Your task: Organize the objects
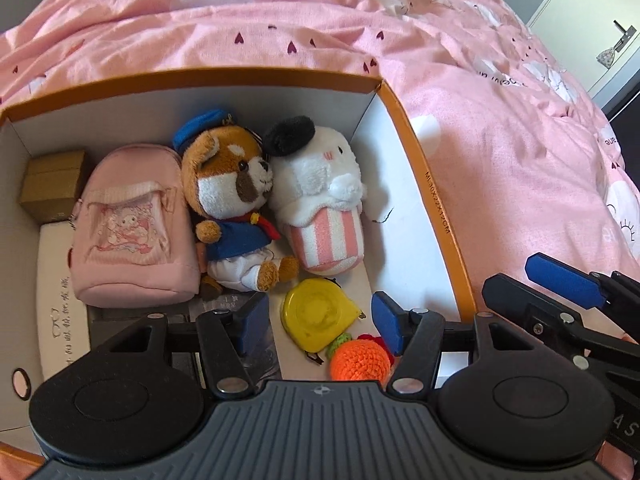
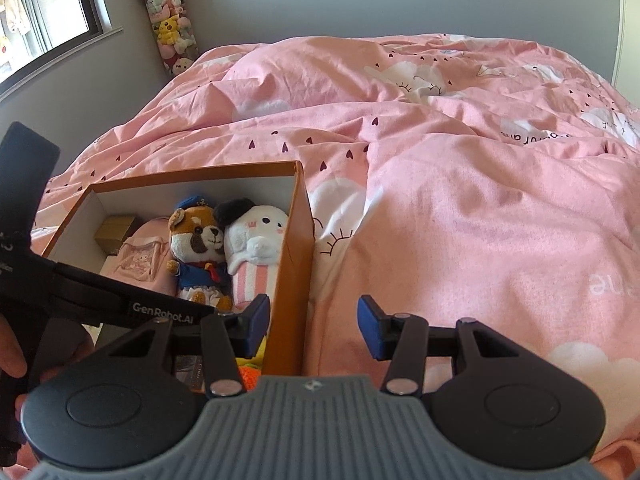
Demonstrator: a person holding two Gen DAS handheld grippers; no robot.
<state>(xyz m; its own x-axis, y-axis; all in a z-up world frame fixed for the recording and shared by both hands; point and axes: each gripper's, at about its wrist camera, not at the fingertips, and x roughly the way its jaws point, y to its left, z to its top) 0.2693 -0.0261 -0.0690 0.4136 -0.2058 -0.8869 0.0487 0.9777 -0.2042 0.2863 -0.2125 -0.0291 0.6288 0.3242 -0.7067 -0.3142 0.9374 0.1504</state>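
Both my grippers' fingers stand apart, gripping nothing: left gripper over the yellow tape measure and orange crochet ball inside the orange box on the pink duvet, right gripper straddling its wall.

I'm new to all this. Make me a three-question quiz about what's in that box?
1. True or false: the bear in the box wears a blue hat.
2. What lies right of the bear? A) pink pouch B) white plush C) gold carton
3. Fill in: the yellow tape measure lies between the open fingers of the ____ gripper.

Key: 1 true; 2 B, the white plush; 3 left.
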